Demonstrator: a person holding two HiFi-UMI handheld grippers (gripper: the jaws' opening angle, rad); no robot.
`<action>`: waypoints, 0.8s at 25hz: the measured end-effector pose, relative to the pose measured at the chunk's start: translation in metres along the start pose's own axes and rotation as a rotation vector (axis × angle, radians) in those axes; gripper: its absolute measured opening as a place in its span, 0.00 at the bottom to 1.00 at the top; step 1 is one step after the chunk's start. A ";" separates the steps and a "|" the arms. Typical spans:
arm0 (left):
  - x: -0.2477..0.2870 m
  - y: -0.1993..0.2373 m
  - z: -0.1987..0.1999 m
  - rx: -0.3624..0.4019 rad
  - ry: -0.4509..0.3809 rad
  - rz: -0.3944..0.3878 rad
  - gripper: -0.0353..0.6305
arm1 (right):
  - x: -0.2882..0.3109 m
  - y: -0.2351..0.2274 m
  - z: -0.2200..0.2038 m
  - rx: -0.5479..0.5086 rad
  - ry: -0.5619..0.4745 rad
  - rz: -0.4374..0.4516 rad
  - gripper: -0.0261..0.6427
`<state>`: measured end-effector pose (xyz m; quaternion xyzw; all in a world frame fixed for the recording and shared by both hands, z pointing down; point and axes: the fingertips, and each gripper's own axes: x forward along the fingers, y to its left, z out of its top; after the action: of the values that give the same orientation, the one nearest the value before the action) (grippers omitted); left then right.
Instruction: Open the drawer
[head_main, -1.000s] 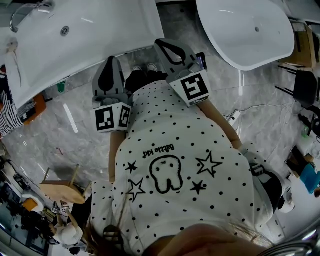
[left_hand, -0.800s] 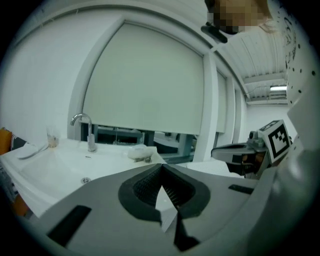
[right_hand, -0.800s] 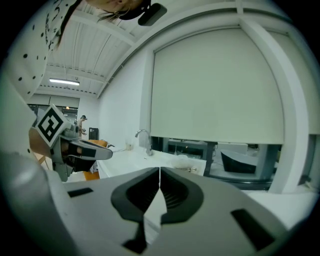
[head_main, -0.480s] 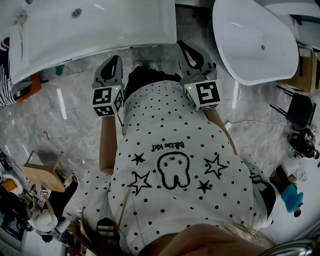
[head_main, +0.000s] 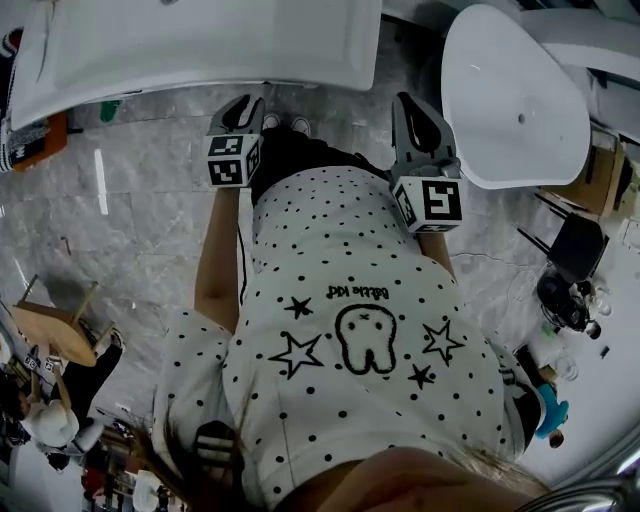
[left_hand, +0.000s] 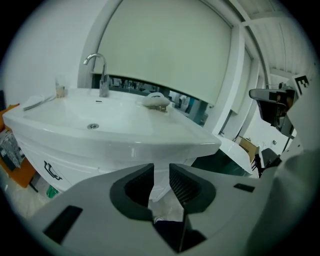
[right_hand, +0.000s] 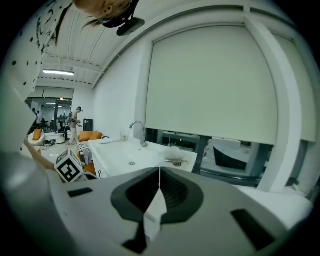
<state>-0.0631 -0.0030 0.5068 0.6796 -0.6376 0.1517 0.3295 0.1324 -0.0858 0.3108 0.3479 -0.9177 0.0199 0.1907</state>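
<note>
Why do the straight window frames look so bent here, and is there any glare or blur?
Left gripper view: the wide-angle lens bows the window frame and blackens the corners; the sink is sharp. Right gripper view: same bowing, with a bright ceiling light at far left. Head view: pale streaks of glare on the glossy floor, no motion blur.
</note>
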 end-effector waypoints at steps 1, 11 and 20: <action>0.005 0.001 -0.004 -0.002 0.003 0.009 0.19 | -0.002 -0.003 0.000 -0.001 0.002 -0.009 0.06; 0.058 0.022 -0.036 0.089 0.022 0.139 0.19 | -0.014 0.006 0.005 -0.041 0.046 0.000 0.06; 0.124 0.046 -0.083 0.054 0.144 0.120 0.22 | 0.009 0.024 -0.009 -0.044 0.106 0.022 0.06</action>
<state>-0.0721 -0.0436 0.6569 0.6361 -0.6477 0.2365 0.3464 0.1132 -0.0718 0.3249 0.3318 -0.9104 0.0205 0.2462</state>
